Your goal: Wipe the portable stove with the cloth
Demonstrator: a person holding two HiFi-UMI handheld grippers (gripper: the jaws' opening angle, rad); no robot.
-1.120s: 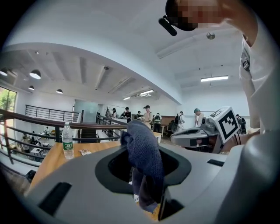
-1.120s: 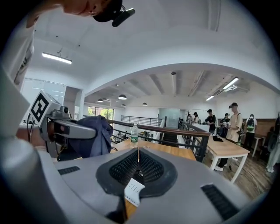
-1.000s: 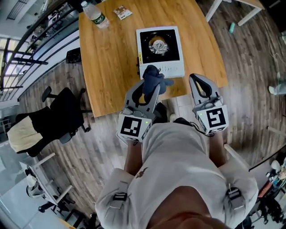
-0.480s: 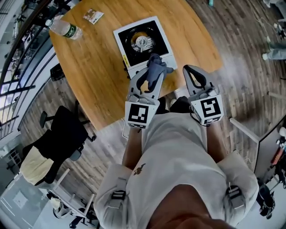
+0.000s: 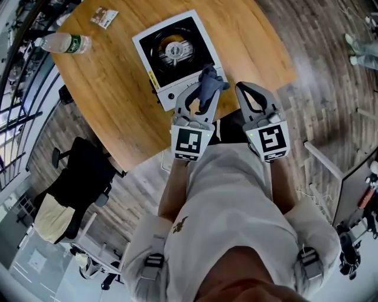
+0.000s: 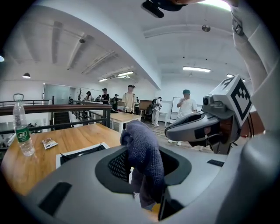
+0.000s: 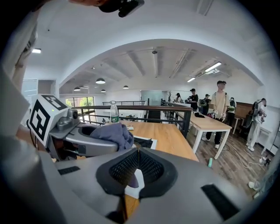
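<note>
Left claw (image 5: 202, 94) grips one cloth (image 5: 208, 81), right claw (image 5: 243, 89) closed empty, near one stove (image 5: 175, 52)

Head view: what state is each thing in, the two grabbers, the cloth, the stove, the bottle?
left gripper, shut on the cloth.
right gripper, shut, empty.
cloth, bunched, hanging from the jaws.
portable stove, flat on table, burner bare.
water bottle, upright, capped.

On table (image 5: 118, 94), stove (image 5: 177, 50) at centre, bottle (image 5: 62, 43) & packet (image 5: 104, 16) to its L, cloth (image 5: 208, 87) by its near edge
</note>
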